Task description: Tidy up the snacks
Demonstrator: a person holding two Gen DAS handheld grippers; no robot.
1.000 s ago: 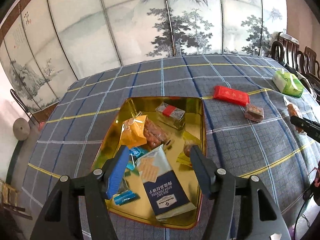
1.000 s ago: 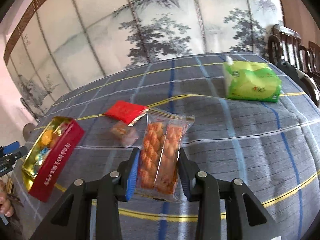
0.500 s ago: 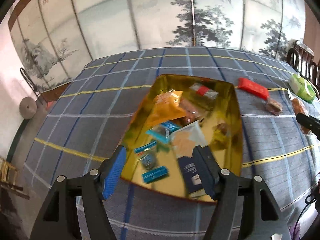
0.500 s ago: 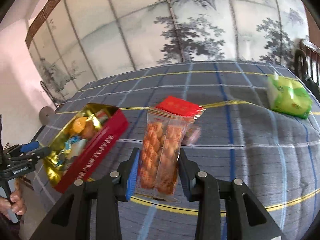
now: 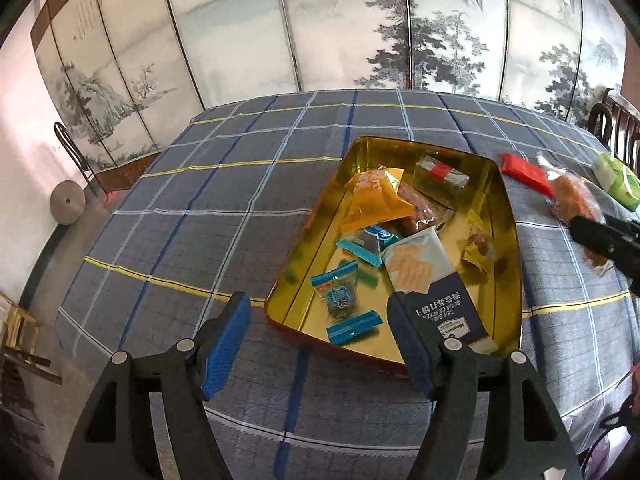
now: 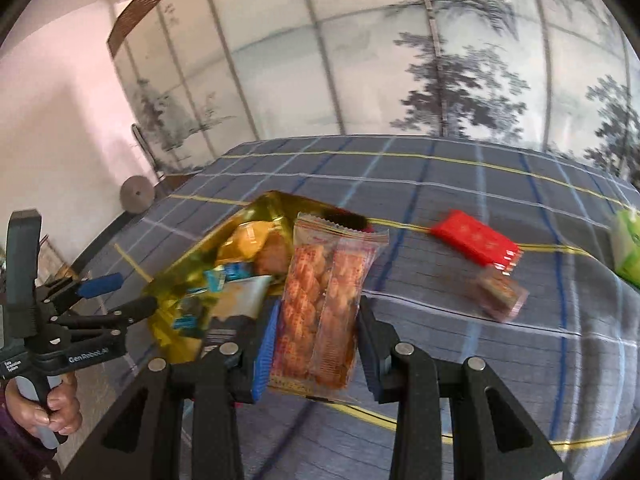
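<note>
a: largest item?
b: round table under a grey-blue plaid cloth with yellow and blue lines (image 5: 240,208). behind it, a folding screen painted with ink trees and hills (image 5: 360,20).

a: next?
b: rectangular gold-lined tin with red outer walls (image 5: 510,216), resting on the cloth right of centre in the left wrist view. contents: navy and pale cracker packet (image 5: 432,280) at the near right, orange foil pouch (image 5: 374,200) at the far left, small teal sweets (image 5: 340,296) near the front wall.

a: grippers?
b: left gripper (image 5: 320,344), black with blue pads, fingers spread wide, holding nothing, hovering at the tin's near edge. right gripper (image 6: 316,336), fingers pinching the clear packet of orange-brown twisted biscuits (image 6: 320,312) upright, above the cloth just right of the tin.

a: loose items on the cloth?
b: green tissue pack (image 6: 628,252) at the far right edge. flat red wrapped bar (image 6: 476,240) right of the tin. small clear-wrapped brown square cake (image 6: 500,292) just near of the red bar, blurred.
</note>
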